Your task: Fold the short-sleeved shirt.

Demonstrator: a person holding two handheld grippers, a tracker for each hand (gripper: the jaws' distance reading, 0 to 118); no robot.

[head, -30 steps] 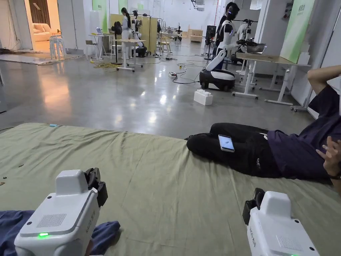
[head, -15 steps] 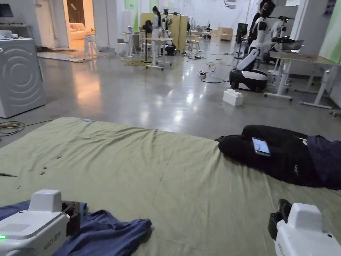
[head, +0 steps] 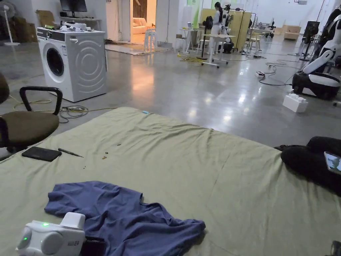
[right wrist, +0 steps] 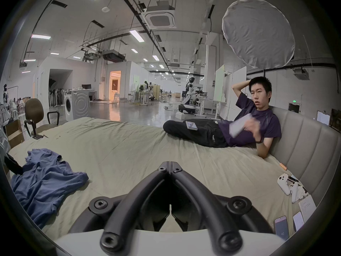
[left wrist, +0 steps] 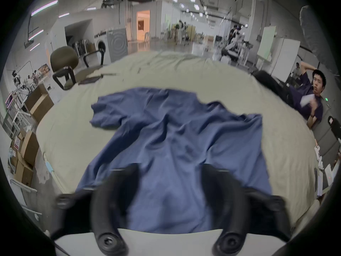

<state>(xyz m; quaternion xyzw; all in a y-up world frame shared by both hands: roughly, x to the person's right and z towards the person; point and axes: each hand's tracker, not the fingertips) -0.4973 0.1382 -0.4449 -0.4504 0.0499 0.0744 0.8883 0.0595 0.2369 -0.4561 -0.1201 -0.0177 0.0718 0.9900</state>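
Note:
A blue short-sleeved shirt lies crumpled and partly spread on the green bed sheet, near its front left. My left gripper hovers at the shirt's near edge. In the left gripper view, the left gripper stands open, with the shirt stretching away under and between the jaws, nothing pinched. My right gripper is shut on nothing above bare sheet, well to the right of the shirt.
A person lies on the bed's right side against a padded headboard, legs reaching onto the sheet. A dark flat device and a pen lie at far left. An office chair and washing machine stand beyond.
The head camera has swung left, bringing the shirt, chair and washing machine into view. My left gripper has come down to the shirt's near edge; the right has dropped out at the bottom right.

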